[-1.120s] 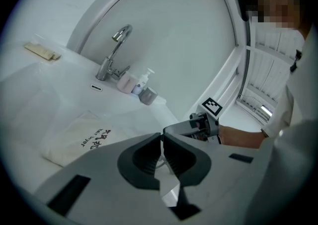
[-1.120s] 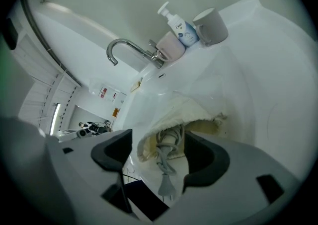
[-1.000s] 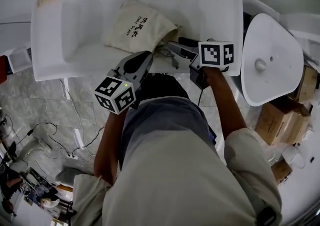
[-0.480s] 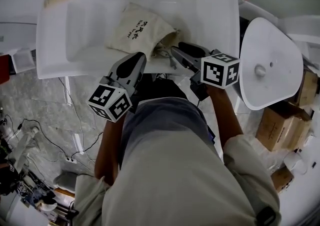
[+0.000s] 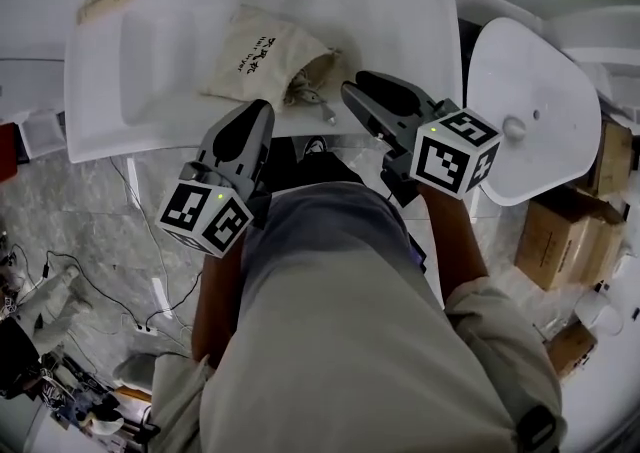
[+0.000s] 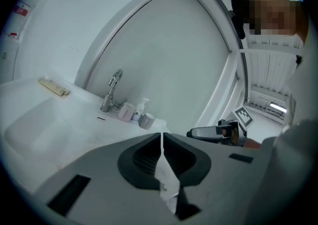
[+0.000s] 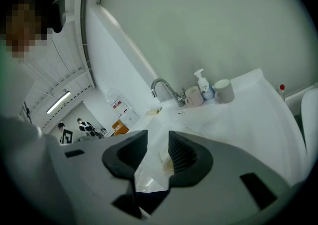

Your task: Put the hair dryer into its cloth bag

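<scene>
Head view: the cloth bag (image 5: 262, 56) lies flat, printed side up, on the white washbasin (image 5: 110, 71), near its front edge. Its long axis runs on a slant – closed end toward the far left, gathered mouth toward the near right, with the drawstring cords (image 5: 318, 103) trailing out of the mouth toward the rim. The bag bulges; the hair dryer itself cannot be seen.

Both grippers hang above the front rim, apart from the bag, and point toward the basin. The left gripper (image 5: 256, 113) has its jaws pressed together with nothing between them. The right gripper (image 5: 366, 91) has just been closing and now shows a narrow gap – empty, with only the basin and a bit of the bag seen through it.
</scene>
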Available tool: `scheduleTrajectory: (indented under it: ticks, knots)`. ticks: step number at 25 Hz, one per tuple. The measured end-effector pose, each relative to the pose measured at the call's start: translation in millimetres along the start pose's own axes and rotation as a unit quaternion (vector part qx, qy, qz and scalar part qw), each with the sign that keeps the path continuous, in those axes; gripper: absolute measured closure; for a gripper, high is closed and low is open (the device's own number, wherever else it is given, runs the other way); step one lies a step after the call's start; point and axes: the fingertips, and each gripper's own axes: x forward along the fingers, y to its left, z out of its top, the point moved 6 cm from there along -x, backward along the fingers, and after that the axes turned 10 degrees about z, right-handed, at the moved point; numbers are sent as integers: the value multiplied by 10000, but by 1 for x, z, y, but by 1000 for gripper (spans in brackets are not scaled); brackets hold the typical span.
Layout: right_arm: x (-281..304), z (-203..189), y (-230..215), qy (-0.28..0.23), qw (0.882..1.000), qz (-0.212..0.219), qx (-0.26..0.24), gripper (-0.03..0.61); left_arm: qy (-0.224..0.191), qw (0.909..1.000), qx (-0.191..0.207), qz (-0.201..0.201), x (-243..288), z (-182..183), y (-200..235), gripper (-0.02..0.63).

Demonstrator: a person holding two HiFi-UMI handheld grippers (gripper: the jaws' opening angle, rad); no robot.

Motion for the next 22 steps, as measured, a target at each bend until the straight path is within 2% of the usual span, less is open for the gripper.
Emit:
scheduleTrajectory:
  ticks: [8,13,18,22]
  knots:
    - [-25,9,25,-181,9969,-263,-715,457,-380,9987,257,204,-24,25,-17,592]
    - [-38,13,28,-341,9949,-354,-877,479,-565,9971,420,294,-33,33,-25,593]
    - [-47,17,33,-549,9917,-576,-1013,527,-748,9954,421,434,-41,36,-24,594]
    - [-55,18,41,-650,9895,-622,-1134,562,-843,9926,612,625,-47,36,-24,594]
